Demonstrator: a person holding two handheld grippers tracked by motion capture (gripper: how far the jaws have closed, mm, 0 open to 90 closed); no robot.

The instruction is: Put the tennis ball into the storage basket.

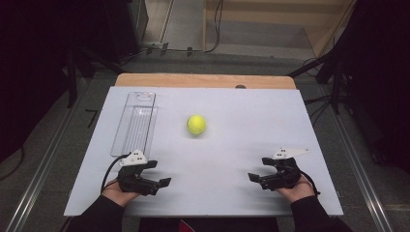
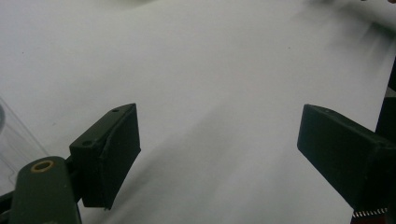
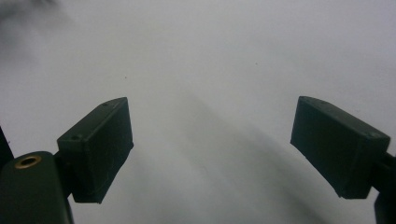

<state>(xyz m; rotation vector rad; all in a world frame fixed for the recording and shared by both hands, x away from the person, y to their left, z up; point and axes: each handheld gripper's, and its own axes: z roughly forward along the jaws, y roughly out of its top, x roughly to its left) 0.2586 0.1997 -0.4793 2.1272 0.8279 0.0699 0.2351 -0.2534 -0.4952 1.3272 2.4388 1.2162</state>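
Note:
A yellow-green tennis ball (image 1: pixel 196 124) lies on the white board (image 1: pixel 241 121) near its middle. A clear plastic tray (image 1: pixel 135 123) sits at the board's far left, empty as far as I can see. My left gripper (image 1: pixel 161 174) rests near the front left edge, just below the tray, its jaws apart over bare board. In the left gripper view the left gripper (image 2: pixel 218 149) holds nothing, and the tray's corner (image 2: pixel 9 140) shows at the left edge. My right gripper (image 1: pixel 258 170) rests near the front right. In its own view the right gripper (image 3: pixel 212 149) stands open with nothing between its jaws.
The board lies on a wooden table (image 1: pixel 203 80) whose far edge shows beyond it. Dark stands (image 1: pixel 333 72) and cables (image 1: pixel 212 29) ring the table on a grey floor. Both forearms in dark sleeves (image 1: pixel 101 215) come in at the bottom edge.

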